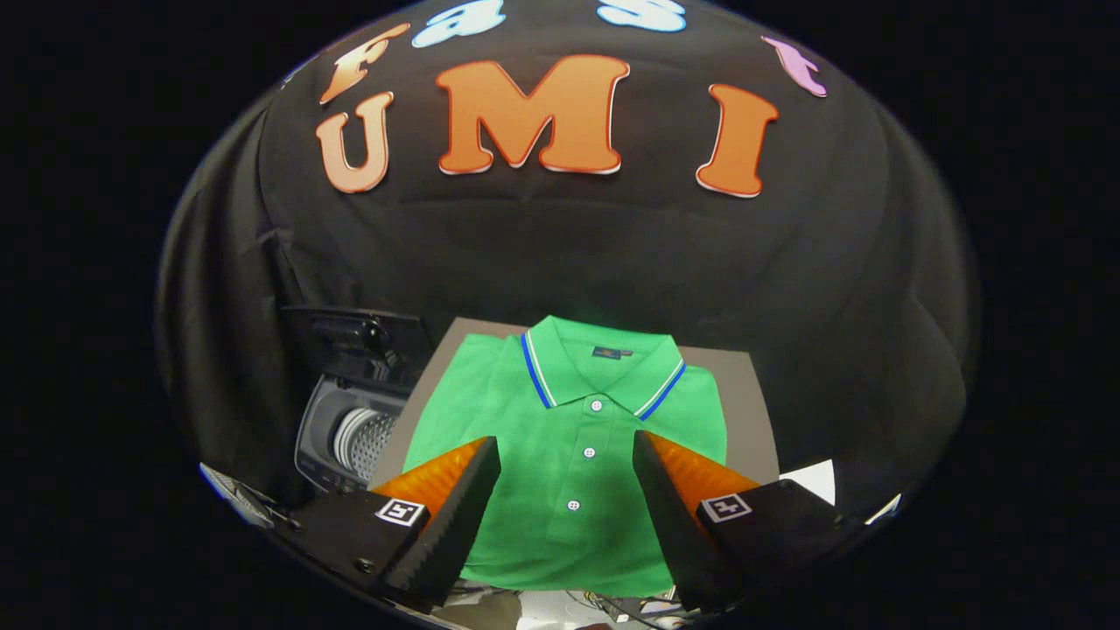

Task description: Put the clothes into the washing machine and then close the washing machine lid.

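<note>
Between spread fingers of gripper [567,451], green shirt [569,455], washer [350,429] lid up

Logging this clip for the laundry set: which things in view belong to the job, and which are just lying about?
Part of the job:
- green polo shirt, folded flat on the grey board, seen between the open tongs
- washing machine, beside the board, with its lid raised and drum showing

Just lying about:
- white sheet beyond the board's corner
- tangle of cables beneath the shirt's hem
</note>
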### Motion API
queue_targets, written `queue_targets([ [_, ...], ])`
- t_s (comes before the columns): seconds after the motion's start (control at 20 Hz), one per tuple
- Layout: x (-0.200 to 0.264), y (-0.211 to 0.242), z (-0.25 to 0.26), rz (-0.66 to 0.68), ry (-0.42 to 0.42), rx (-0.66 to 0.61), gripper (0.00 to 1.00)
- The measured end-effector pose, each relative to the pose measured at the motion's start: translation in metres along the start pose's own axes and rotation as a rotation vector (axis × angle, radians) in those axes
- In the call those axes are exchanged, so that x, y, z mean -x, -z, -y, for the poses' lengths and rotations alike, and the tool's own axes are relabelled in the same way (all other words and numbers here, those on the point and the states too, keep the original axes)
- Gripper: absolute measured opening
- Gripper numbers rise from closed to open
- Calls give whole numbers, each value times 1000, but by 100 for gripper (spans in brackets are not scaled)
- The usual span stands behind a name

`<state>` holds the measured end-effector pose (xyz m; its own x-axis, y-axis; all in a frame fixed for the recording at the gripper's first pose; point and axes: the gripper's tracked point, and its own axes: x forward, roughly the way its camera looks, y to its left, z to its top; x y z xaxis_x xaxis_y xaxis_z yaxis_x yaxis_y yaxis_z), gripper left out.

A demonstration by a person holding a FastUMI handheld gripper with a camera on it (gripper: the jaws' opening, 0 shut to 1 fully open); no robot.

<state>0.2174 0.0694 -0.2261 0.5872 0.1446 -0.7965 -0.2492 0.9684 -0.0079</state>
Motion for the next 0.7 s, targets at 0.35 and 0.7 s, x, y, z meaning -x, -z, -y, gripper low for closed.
queue_targets([
  [0.35,-53,35,17,-331,-1,-36,99],
  [0.7,-56,40,13,-408,-35,-24,98],
])
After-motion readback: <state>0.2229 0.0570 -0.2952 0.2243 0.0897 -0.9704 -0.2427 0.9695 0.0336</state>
